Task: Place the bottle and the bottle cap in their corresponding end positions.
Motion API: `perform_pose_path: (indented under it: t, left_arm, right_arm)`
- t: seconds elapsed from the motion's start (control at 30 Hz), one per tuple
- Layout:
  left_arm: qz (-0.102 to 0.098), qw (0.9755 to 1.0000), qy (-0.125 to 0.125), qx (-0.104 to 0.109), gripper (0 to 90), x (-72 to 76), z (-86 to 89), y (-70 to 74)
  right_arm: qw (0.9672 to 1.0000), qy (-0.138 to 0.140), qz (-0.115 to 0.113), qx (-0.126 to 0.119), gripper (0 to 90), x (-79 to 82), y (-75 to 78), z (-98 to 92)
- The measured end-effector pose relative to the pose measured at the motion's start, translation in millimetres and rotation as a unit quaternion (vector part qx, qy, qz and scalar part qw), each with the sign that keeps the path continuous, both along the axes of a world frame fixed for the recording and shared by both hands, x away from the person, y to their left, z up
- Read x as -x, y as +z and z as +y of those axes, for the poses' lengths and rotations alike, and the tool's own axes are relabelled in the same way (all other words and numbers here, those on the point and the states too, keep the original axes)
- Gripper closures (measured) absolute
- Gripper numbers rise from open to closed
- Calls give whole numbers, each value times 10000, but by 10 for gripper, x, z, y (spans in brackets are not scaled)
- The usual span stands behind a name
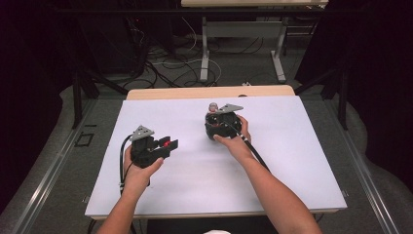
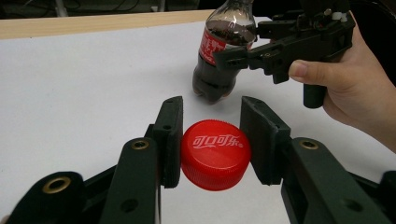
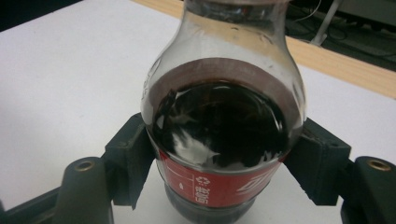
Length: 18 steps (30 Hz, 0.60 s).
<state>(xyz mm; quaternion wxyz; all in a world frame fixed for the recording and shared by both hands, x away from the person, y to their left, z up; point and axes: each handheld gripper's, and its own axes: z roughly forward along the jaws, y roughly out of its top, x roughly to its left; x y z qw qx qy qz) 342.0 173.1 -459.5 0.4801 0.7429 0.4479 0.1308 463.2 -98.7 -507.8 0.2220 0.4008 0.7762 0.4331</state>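
Observation:
A red bottle cap with white lettering sits between the pads of my left gripper, which is shut on it just above the white table top. In the high view the cap shows as a red spot at the left gripper, left of centre. My right gripper is shut on the waist of a cola bottle with a red label and dark drink inside. That bottle leans a little, with its base close to the table. From above, the right gripper stands near the table's middle, and the bottle neck rises behind it.
The white table top has a wooden strip along its far edge. Behind it are table legs and cables on the floor. A person's forearms come in from the near edge.

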Motion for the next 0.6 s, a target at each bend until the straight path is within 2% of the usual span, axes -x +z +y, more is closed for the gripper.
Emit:
perform_pose_path:
  t: [0.3, 0.53, 0.6]
  left_arm:
    - [64, 10000, -33, -44, 608, -10, -41, -45]
    - [59, 9999, -89, -77, 608, -34, -112, -106]
    - [129, 9997, -164, -82, 608, -42, -159, -142]
  right_arm:
    - [10000, 32, -82, -29, 295, 84, -132, 21]
    - [9999, -71, -92, -113, 284, 111, -156, 30]
    - [9999, -50, -80, -130, 273, 104, -164, 21]
